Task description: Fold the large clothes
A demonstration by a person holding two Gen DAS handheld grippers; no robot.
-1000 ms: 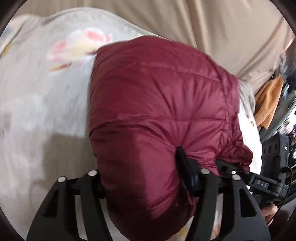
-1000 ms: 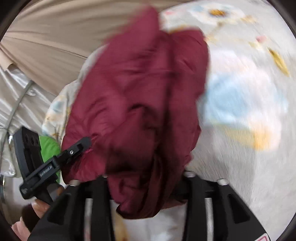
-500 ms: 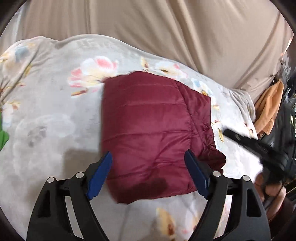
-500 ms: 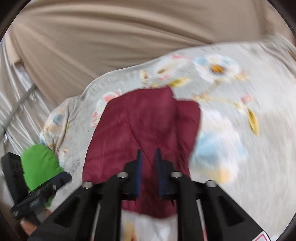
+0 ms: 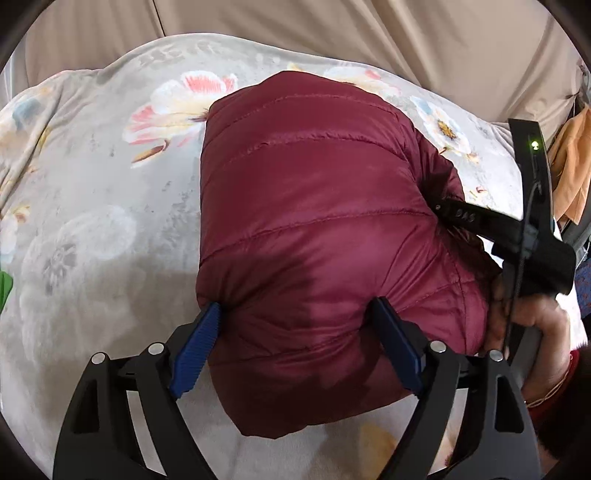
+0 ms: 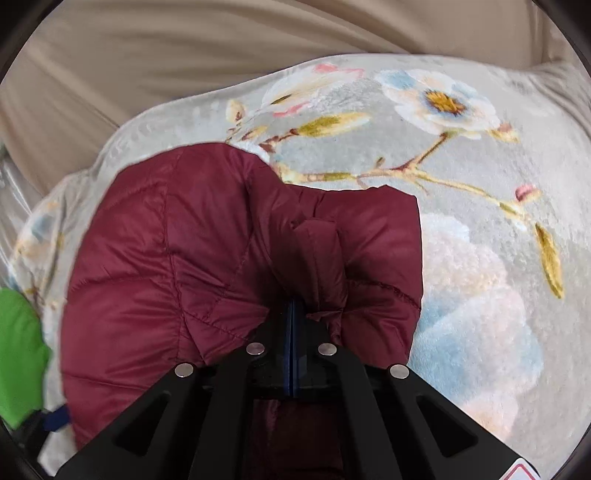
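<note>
A folded maroon puffer jacket (image 5: 314, 221) lies on a floral blanket (image 5: 92, 203). My left gripper (image 5: 295, 306) straddles its near end. The jaws are opening, and both blue pads (image 5: 199, 336) dig into the puffy fabric, which bulges between them. In the right wrist view the jacket (image 6: 184, 258) fills the left half. My right gripper (image 6: 291, 306) is shut, with a gathered fold of the jacket pinched at its tips. From the left wrist view, that right gripper (image 5: 443, 210) reaches into the jacket's right edge, held by a hand (image 5: 528, 314).
The blanket (image 6: 461, 258) covers a bed, with a beige curtain (image 5: 332, 29) behind it. A green garment (image 6: 18, 350) lies at the blanket's left edge. An orange cloth (image 5: 572, 177) hangs at the far right.
The jacket was lifted, then laid flat. Both grippers have since come down onto it. The right gripper went from half open to shut. The left one now has the jacket's end between its pads.
</note>
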